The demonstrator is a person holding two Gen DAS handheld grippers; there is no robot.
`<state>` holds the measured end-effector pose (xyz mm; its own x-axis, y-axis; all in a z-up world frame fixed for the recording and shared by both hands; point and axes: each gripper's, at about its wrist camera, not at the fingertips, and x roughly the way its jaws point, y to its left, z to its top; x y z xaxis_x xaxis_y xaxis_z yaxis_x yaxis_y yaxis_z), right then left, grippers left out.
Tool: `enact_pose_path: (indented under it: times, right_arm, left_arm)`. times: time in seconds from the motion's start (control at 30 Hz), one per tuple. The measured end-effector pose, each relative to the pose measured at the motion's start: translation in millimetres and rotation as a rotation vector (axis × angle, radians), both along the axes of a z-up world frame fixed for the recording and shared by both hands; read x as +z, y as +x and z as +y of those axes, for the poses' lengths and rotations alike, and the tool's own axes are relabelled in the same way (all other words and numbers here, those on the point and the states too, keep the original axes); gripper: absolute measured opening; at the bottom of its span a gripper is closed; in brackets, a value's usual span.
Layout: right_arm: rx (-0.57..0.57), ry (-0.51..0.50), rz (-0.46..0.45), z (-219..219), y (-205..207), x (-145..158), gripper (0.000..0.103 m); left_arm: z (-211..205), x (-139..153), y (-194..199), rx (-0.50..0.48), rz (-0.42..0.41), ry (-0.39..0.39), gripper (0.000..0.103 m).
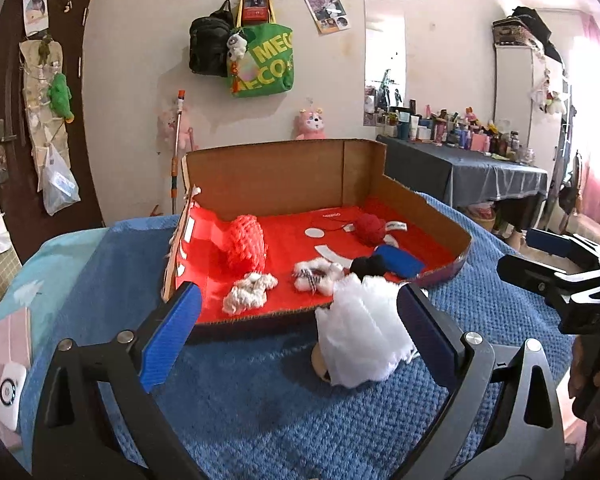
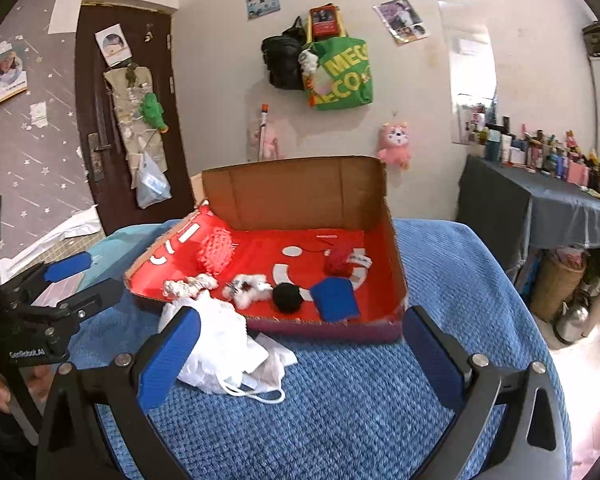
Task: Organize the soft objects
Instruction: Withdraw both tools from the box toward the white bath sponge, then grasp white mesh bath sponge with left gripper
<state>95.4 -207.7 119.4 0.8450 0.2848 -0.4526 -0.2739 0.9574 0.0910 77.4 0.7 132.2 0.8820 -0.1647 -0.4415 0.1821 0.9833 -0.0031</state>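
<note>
A cardboard box (image 1: 284, 176) with a red floor stands on the blue blanket (image 1: 260, 400). In it lie a coral knitted piece (image 1: 246, 246), a dark red yarn ball (image 1: 370, 228), a blue cloth (image 1: 400, 260), a black ball (image 1: 370, 266), a white fuzzy piece (image 1: 318, 274) and cream yarn (image 1: 248, 294). A white fluffy bundle (image 1: 360, 340) (image 2: 216, 344) lies on the blanket just before the box's front edge. My left gripper (image 1: 300, 300) is open, the bundle close to its right finger. My right gripper (image 2: 302, 316) is open and empty, the bundle beside its left finger.
The right gripper (image 1: 528, 254) shows at the right edge of the left wrist view, the left gripper (image 2: 84, 280) at the left edge of the right one. A cluttered dark table (image 1: 480, 168) stands at the right. A dark door (image 2: 120, 120) is on the left.
</note>
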Motion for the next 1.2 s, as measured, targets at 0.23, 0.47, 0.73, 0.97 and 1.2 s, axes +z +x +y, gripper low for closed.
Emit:
enact_pose_path:
  times: [0.23,0.47,0.73,0.97,1.2]
  right_arm:
    - [-0.067,-0.012,0.013,-1,-11,-28,0.103]
    - [-0.112,-0.103,0.026,11,-19,-60,0.103]
    - [-0.1,-0.091,0.057,12,-14,-72,0.103]
    - [-0.098,-0.079,0.068,7,-8,-70,0.103]
    - [-0.035,-0.041,0.156,2,11,-73,0.103]
  left_arm:
    - [3,-24,-9,0.034,0.026,-0.022,0.1]
    - [4,-53,-12,0.038,0.092,-0.039,0.1]
    - [0,-58,-9,0.022,0.109,-0.036,0.1]
    - [-7,-56,-2,-0.001,0.117,-0.033,0.1]
    - [-17,-54,8,-0.064,0.147,-0.045,0.1]
